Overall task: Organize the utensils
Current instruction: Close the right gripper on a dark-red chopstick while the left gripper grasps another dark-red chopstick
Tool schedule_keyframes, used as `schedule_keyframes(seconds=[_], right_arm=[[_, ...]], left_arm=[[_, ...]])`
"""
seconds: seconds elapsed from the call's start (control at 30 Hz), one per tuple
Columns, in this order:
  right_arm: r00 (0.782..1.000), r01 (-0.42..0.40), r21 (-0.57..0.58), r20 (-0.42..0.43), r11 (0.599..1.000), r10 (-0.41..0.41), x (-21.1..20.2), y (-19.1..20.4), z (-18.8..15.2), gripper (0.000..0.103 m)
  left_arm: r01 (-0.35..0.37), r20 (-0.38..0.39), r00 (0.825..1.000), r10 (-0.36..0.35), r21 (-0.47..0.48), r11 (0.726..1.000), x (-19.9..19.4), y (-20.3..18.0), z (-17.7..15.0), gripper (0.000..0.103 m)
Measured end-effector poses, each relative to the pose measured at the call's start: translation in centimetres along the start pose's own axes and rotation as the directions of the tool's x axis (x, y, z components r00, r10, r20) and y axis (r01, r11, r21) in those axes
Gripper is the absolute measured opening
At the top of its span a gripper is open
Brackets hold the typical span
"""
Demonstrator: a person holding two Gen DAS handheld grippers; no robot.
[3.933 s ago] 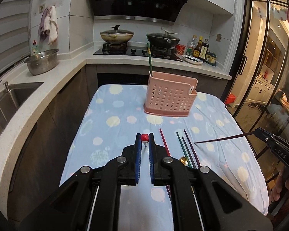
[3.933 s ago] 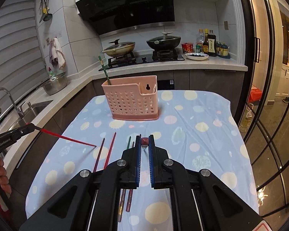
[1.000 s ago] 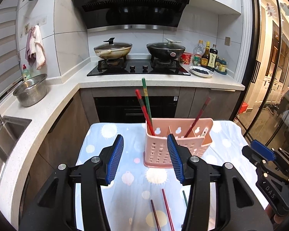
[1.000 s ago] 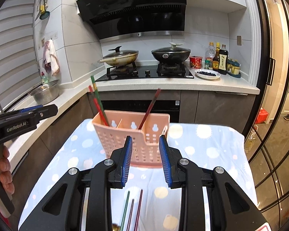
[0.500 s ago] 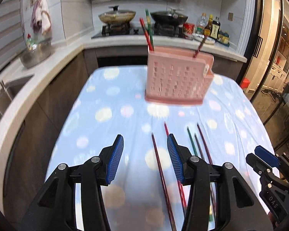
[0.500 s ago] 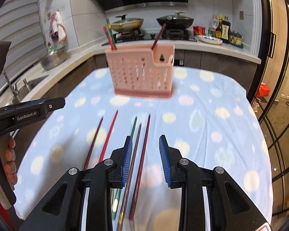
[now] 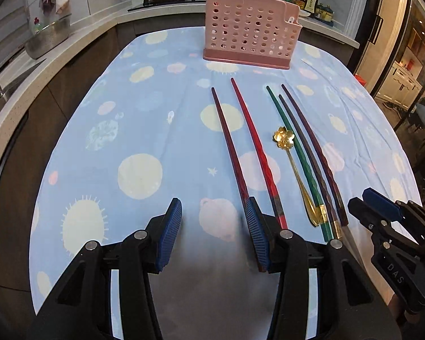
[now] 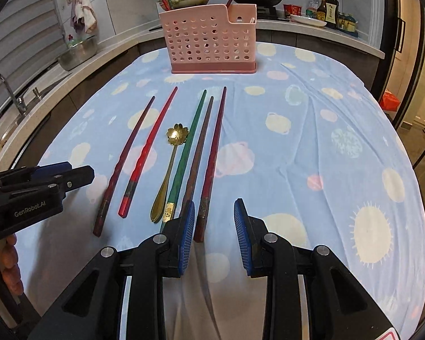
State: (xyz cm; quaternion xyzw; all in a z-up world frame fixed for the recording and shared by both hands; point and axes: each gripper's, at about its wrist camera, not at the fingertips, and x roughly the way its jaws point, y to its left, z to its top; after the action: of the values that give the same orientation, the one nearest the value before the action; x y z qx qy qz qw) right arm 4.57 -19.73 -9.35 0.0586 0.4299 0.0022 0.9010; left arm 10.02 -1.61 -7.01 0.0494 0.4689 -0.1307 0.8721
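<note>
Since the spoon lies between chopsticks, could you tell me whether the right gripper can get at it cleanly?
Probably not cleanly: the gold spoon lies free on top, but the green chopstick crowds its right side, so the open right gripper may catch both.

Five chopsticks point(image 8: 206, 153) and gold flower spoon point(image 8: 170, 167) flat before upright pink holder point(image 8: 211, 42)

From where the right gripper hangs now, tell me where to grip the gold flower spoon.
Grip the gold flower spoon at mid-handle, probably from above, jaws across the stem. It lies flat, and the green chopstick runs close along its right, so come in slightly from the left.
</note>
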Motion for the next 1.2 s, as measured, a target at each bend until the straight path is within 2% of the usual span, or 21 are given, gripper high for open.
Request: schedule_keyframes(seconds=[0.37, 0.7, 1.07, 1.2], right_arm=[[1.000, -0.001, -0.006, -0.023, 1.000, 0.000, 1.4, 0.3, -0.3, 0.025], [1.000, 0.017, -0.002, -0.022, 1.000, -0.017, 1.4, -0.7, -0.7, 0.007], [1.000, 0.015, 0.006, -0.023, 1.000, -0.015, 1.2, -1.1, -1.0, 0.007], [1.000, 0.016, 0.008, -0.023, 1.000, -0.015, 1.2, -1.1, -1.0, 0.007]], left_arm=[[0.007, -0.019, 1.000, -0.007, 0.001, 1.000, -0.3, 0.0, -1.3, 0.045], [0.048, -0.031, 0.998, -0.047, 0.021, 0.999, -0.5, -1.2, -1.8, 0.045], [0.058, -0.069, 0.996, -0.056, 0.032, 0.998, 0.9, -1.8, -2.6, 0.044], [0.052, -0.060, 0.997, -0.050, 0.042, 0.998, 0.9, -1.9, -2.8, 0.041]])
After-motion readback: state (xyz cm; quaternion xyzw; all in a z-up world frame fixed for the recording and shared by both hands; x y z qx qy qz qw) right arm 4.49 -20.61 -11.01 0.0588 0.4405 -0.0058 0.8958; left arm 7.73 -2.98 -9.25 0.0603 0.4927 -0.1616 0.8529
